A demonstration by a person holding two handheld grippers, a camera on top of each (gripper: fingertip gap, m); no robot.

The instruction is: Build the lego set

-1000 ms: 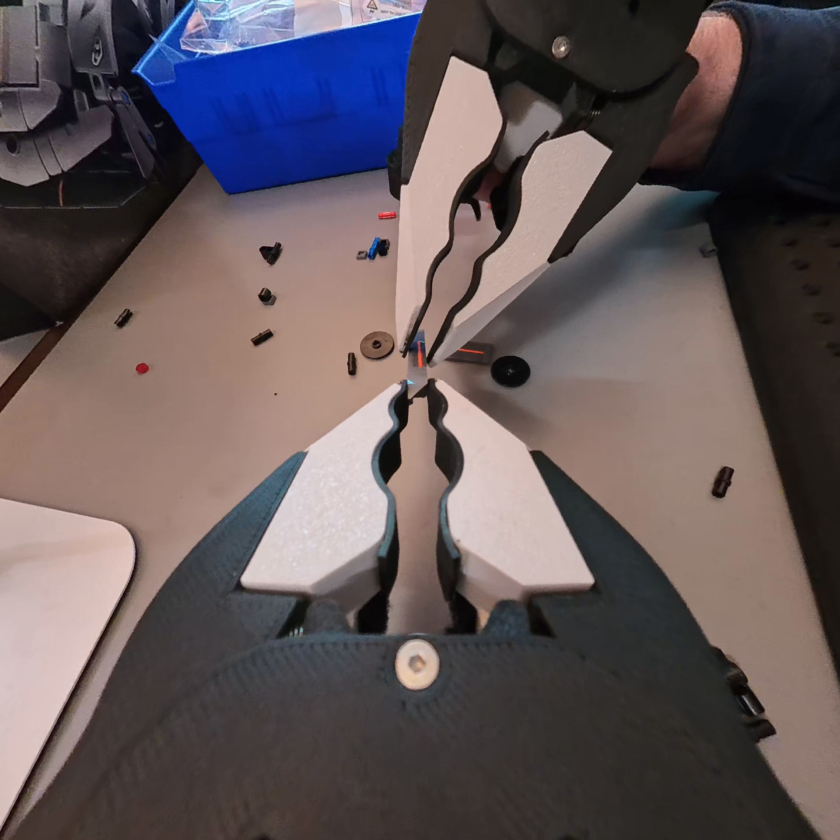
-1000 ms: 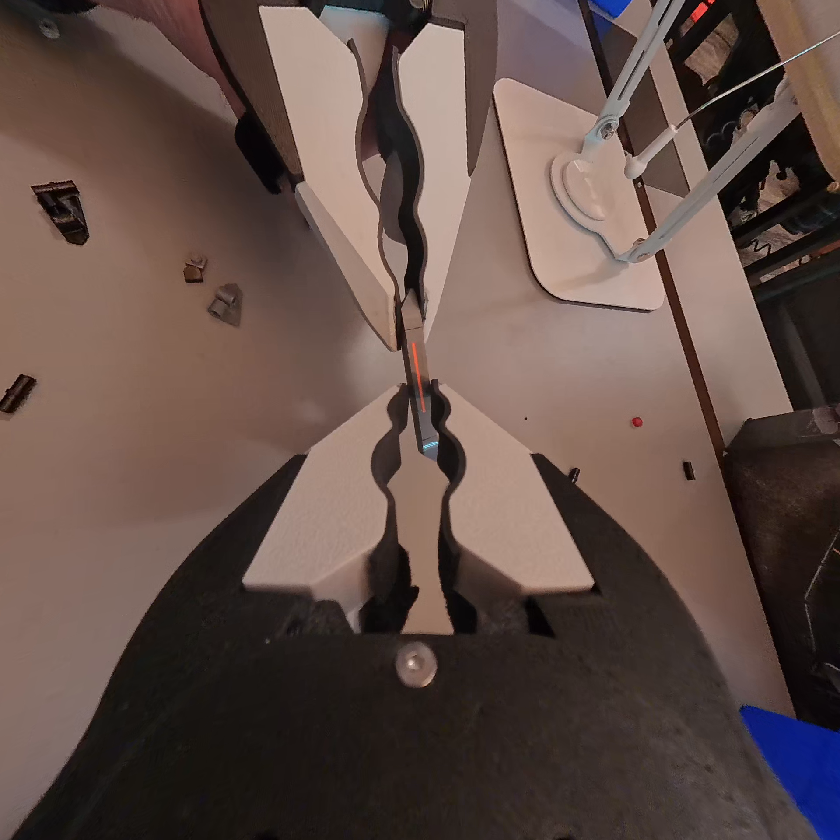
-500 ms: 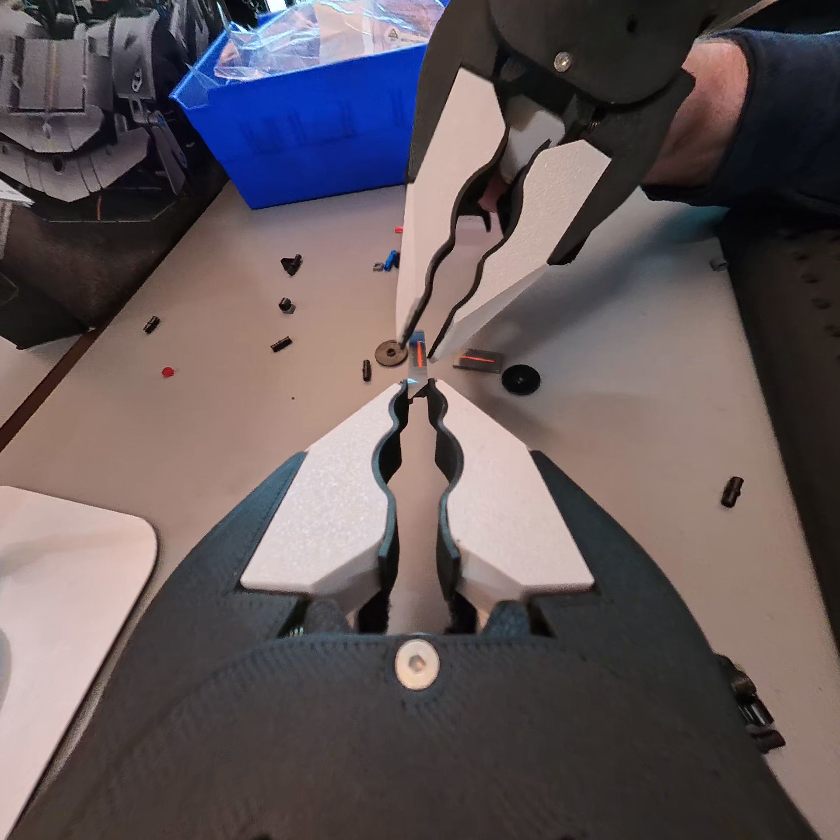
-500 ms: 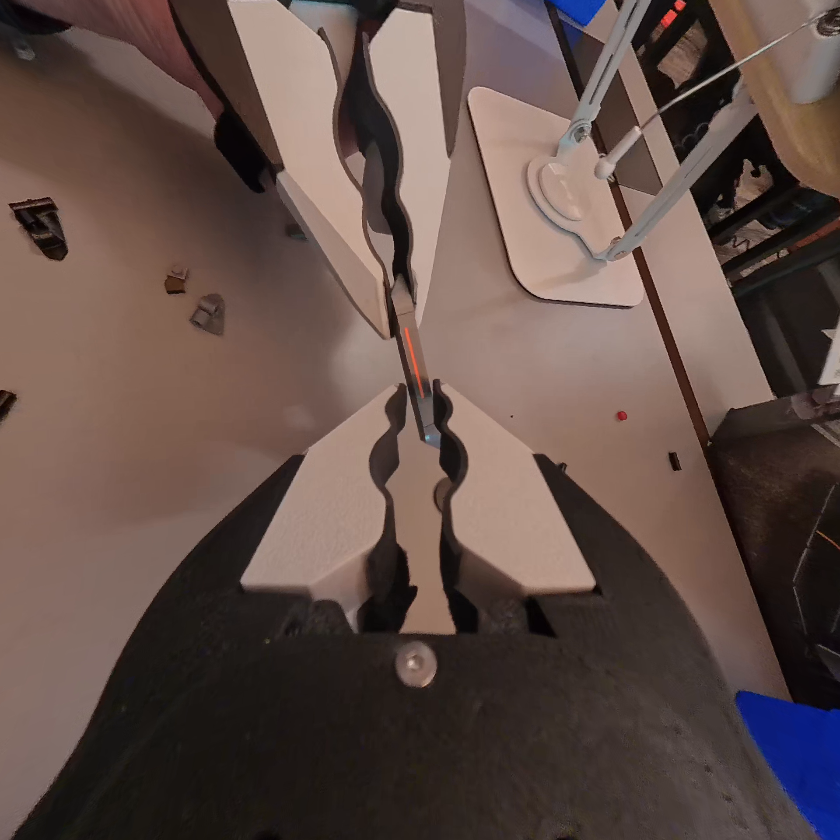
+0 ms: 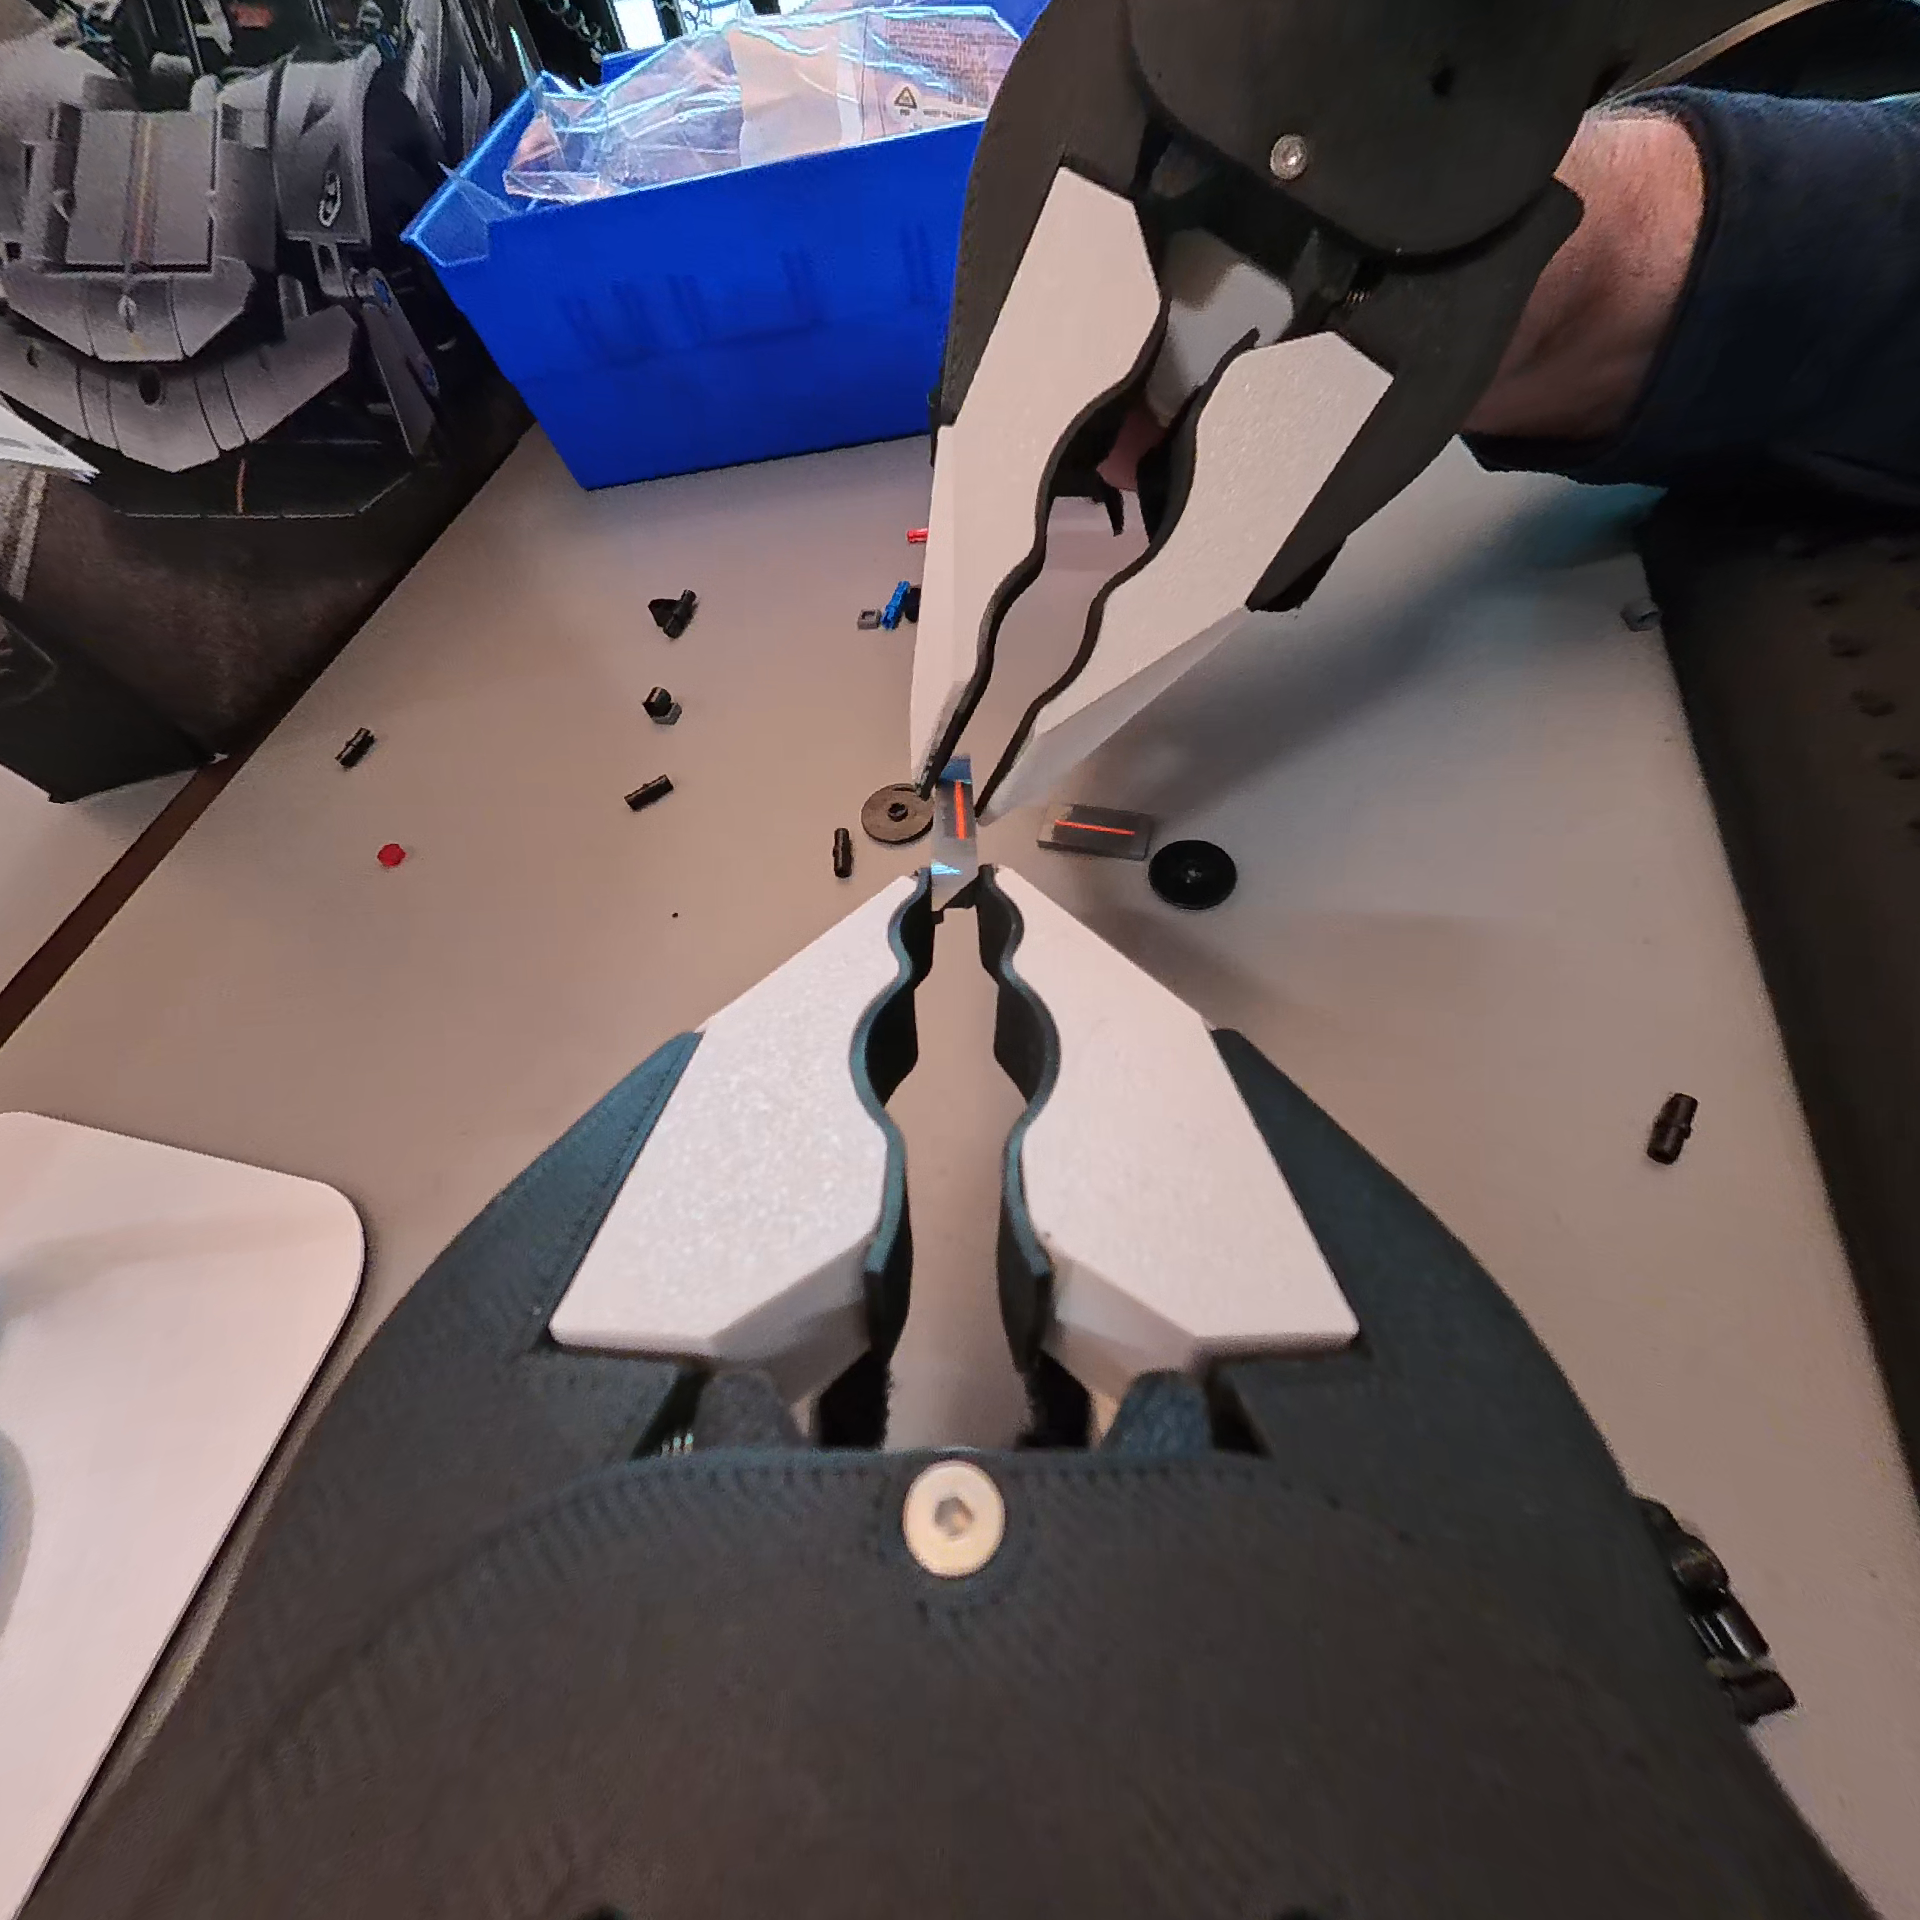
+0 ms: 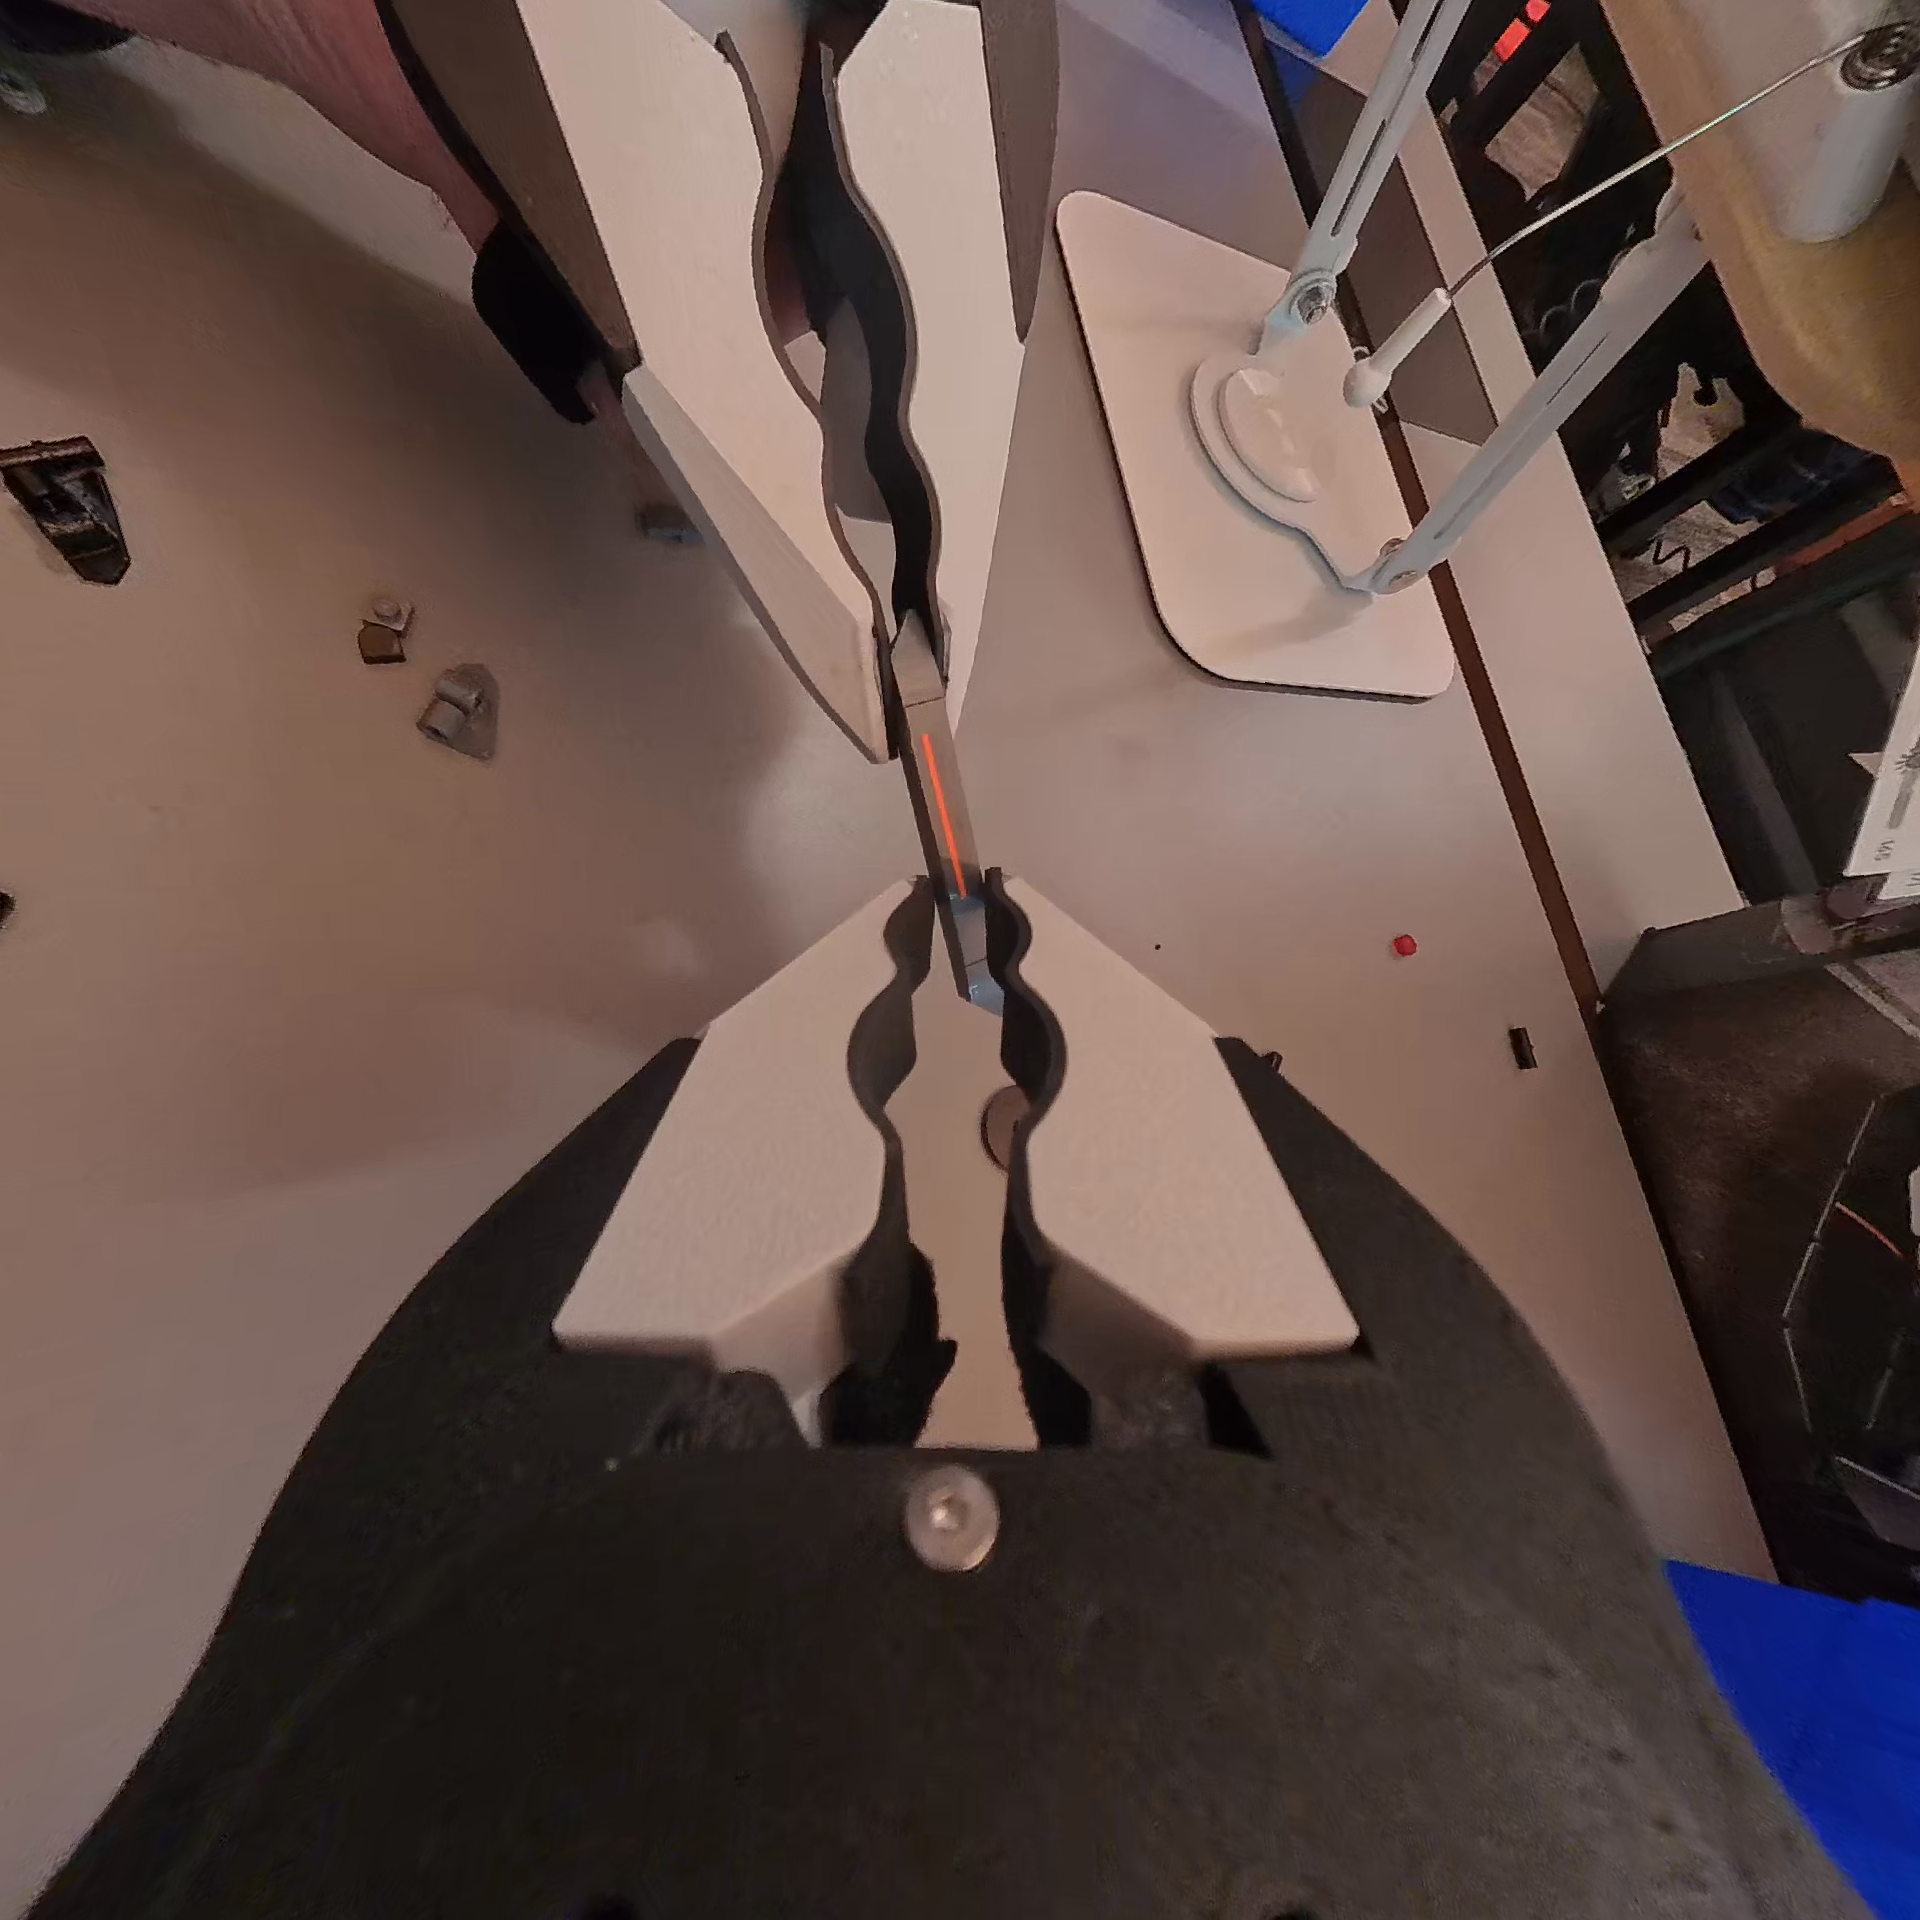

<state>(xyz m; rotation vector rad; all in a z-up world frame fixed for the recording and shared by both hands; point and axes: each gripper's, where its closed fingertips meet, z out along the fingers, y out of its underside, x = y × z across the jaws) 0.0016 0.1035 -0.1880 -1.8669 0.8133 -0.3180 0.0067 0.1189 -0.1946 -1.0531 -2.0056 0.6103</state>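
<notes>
The left hand-held gripper is reaching forward low over the pale grey counter, its white fingers nearly closed and pinching one end of a thin dark grey lego bar with an orange stripe. The right hand-held gripper is coming down from above and facing it, tips narrowed around the other end of the same bar, so the piece is bridging the two just above the counter. In the right wrist view the striped bar is running tilted between the right gripper and the left gripper's tips, though whether the right fingers are actually pressing on it is hard to tell. Just beyond, a second grey striped tile is lying flat between two black round discs. Small black pins and a tiny red stud are lying scattered to the left. Farther back, a blue plastic bin holding clear bags is sitting at the counter's far edge, beside a grey and black lego model.
</notes>
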